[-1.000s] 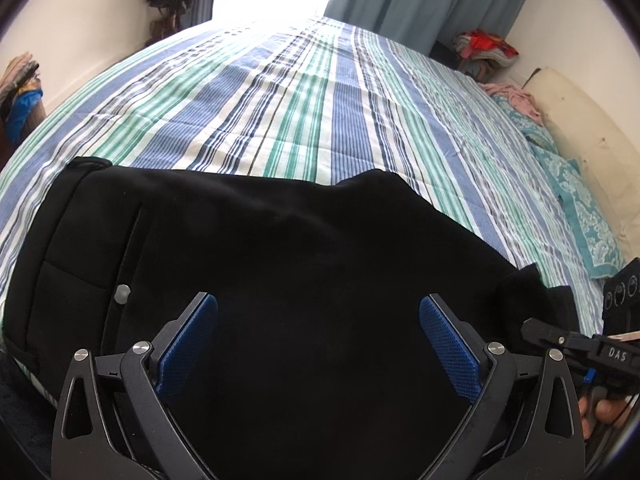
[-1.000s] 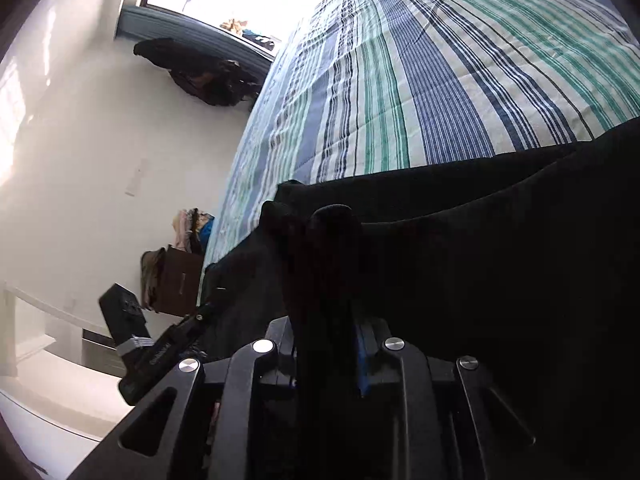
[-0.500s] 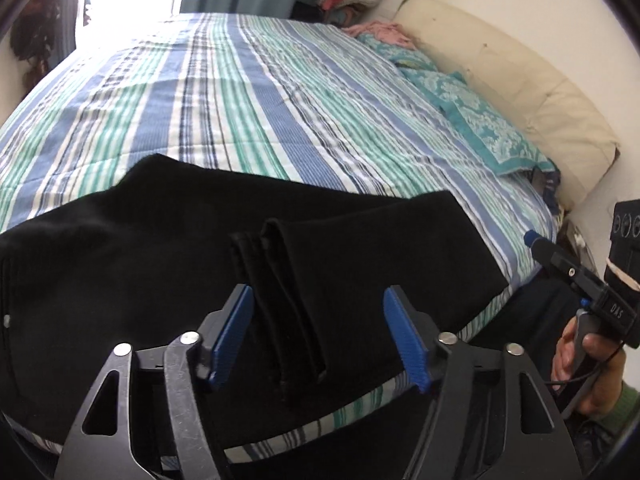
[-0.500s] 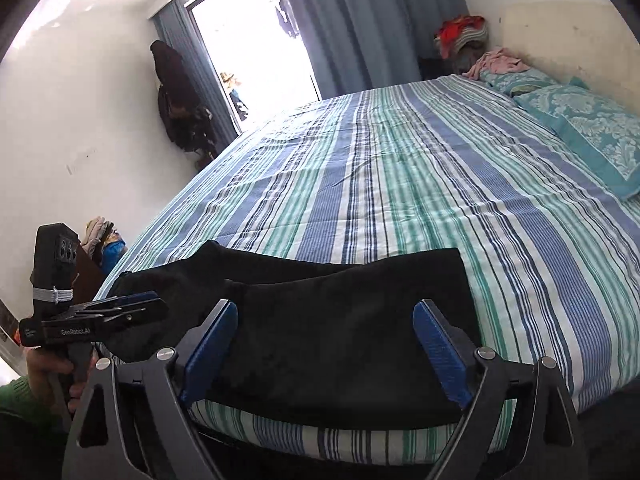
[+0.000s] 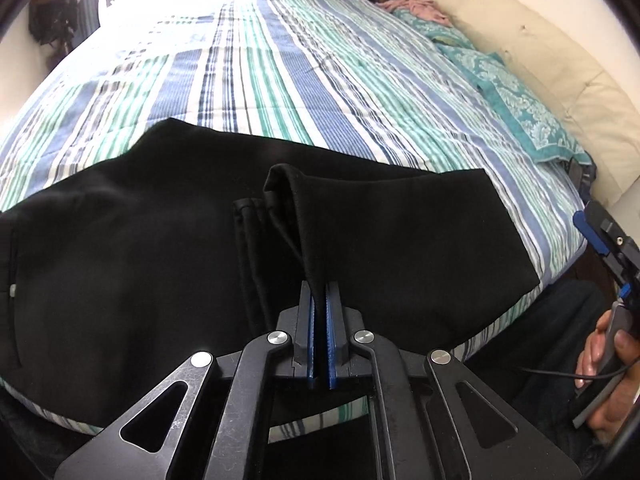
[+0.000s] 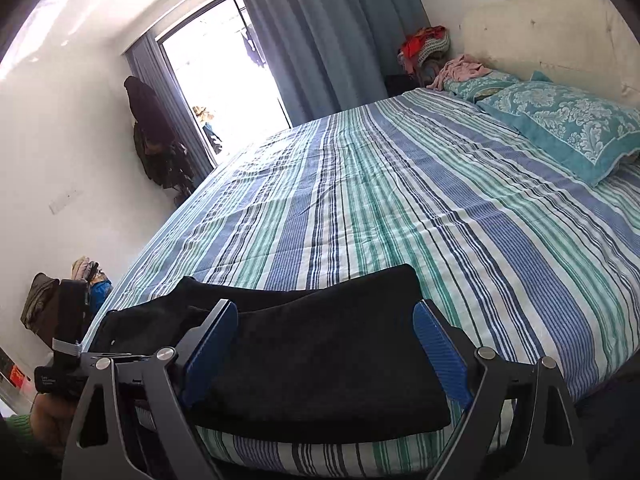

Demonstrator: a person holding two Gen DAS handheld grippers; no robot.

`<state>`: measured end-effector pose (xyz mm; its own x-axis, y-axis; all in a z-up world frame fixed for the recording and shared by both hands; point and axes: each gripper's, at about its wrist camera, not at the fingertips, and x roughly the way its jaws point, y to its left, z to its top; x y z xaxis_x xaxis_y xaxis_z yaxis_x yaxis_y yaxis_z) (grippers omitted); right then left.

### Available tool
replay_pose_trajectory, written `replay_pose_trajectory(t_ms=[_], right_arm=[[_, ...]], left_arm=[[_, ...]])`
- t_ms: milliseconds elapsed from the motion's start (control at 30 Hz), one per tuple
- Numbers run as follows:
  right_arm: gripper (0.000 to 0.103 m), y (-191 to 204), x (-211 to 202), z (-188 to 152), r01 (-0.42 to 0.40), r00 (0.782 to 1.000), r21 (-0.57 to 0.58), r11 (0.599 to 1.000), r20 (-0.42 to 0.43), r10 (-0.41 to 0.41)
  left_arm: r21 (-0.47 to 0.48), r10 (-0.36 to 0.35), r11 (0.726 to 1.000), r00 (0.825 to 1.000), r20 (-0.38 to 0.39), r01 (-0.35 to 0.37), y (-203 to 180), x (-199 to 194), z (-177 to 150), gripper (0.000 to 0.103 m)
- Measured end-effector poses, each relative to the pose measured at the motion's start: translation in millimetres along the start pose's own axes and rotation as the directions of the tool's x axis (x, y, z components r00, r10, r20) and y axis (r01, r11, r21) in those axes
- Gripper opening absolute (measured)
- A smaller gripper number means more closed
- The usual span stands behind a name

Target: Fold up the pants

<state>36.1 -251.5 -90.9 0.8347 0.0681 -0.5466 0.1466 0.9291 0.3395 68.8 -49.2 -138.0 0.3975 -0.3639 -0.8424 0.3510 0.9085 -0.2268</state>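
Black pants (image 5: 132, 264) lie along the near edge of the striped bed, with the leg end folded back over the middle. My left gripper (image 5: 320, 312) is shut on the hem edge of that folded layer, and the cloth rises in a ridge from the pads. In the right wrist view the pants (image 6: 320, 356) lie flat and folded. My right gripper (image 6: 324, 344) is open and empty, with its blue pads (image 6: 438, 354) either side of the folded end at the bed edge. It also shows in the left wrist view (image 5: 608, 248) at the far right.
The striped blue and green bedspread (image 6: 400, 200) stretches beyond the pants. Teal pillows (image 6: 568, 120) and a cream headboard (image 6: 540, 32) are at the right. A clothes pile (image 6: 424, 48) and curtains sit by the bright window (image 6: 224, 76). Dark clothes hang on the left wall.
My left gripper has shut on the hem of the folded leg. My right gripper let go of the cloth a second ago, drew back to the bed edge and stays open.
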Motion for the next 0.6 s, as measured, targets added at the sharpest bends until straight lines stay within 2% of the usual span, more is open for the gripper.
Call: replay_pose_trajectory(t_ms=[100,167,200,233,267,300,333,367,400,433,500,600], right_arm=[[0.089,6.9,4.9,-1.9,-0.037,0.999,-0.032,0.999,-0.026,0.036],[0.09,16.0,26.5,-8.4,-0.122,0.985,-0.043,0.992,-0.127,0.116],[0.09,17.8,46.2,-16.3,-0.149,0.966,-0.023,0.989,-0.217,0.141],[0.09,16.1,69.0,-27.5,-0.155,0.934,0.016,0.988,-0.324,0.151],[0.09,11.1,92.9,-42.6,-0.14,0.886,0.066,0.988,-0.437,0.155],[0.09,6.5,105.8,-53.9,-0.12,0.86,0.092,0.989,-0.488,0.15],[0.09,6.6,102.4,-51.6,-0.129,0.879,0.088,0.988,-0.451,0.155],[0.09,7.5,98.0,-43.8,-0.138,0.883,0.101,0.985,-0.438,0.169],[0.09,5.9,94.1,-35.1,-0.17,0.879,0.143,0.975,-0.425,0.215],[0.09,1.7,88.6,-24.9,-0.211,0.883,0.195,0.958,-0.381,0.272],[0.09,-9.5,85.3,-2.2,-0.245,0.896,0.274,0.93,-0.302,0.325],[0.09,-29.7,108.1,26.0,-0.246,0.887,0.394,0.885,-0.277,0.37]], left_arm=[[-0.015,0.016,1.0,0.999,-0.039,-0.017,10.4,12.9,-6.1,0.003],[0.007,0.038,0.999,0.998,-0.059,-0.038,9.6,27.1,-11.9,0.004],[0.03,0.053,0.998,0.997,-0.055,-0.052,7.4,30.3,-13.5,0.005],[0.046,0.063,0.997,0.997,-0.05,-0.061,5.1,31.2,-14.0,0.005],[0.053,0.064,0.997,0.997,-0.048,-0.061,4.4,30.7,-13.6,0.006],[0.053,0.062,0.997,0.997,-0.047,-0.06,5.0,29.9,-13.5,0.006],[0.049,0.057,0.997,0.997,-0.045,-0.055,6.1,29.5,-13.8,0.007],[0.044,0.051,0.998,0.998,-0.044,-0.049,7.9,28.9,-15.1,0.008],[0.041,0.045,0.998,0.998,-0.041,-0.043,9.6,27.9,-16.0,0.009],[0.042,0.041,0.998,0.998,-0.038,-0.039,10.0,27.5,-16.1,0.009],[0.043,0.039,0.998,0.999,-0.038,-0.037,9.5,27.7,-15.2,0.009],[0.043,0.037,0.998,0.999,-0.037,-0.036,9.1,28.1,-15.0,0.009]])
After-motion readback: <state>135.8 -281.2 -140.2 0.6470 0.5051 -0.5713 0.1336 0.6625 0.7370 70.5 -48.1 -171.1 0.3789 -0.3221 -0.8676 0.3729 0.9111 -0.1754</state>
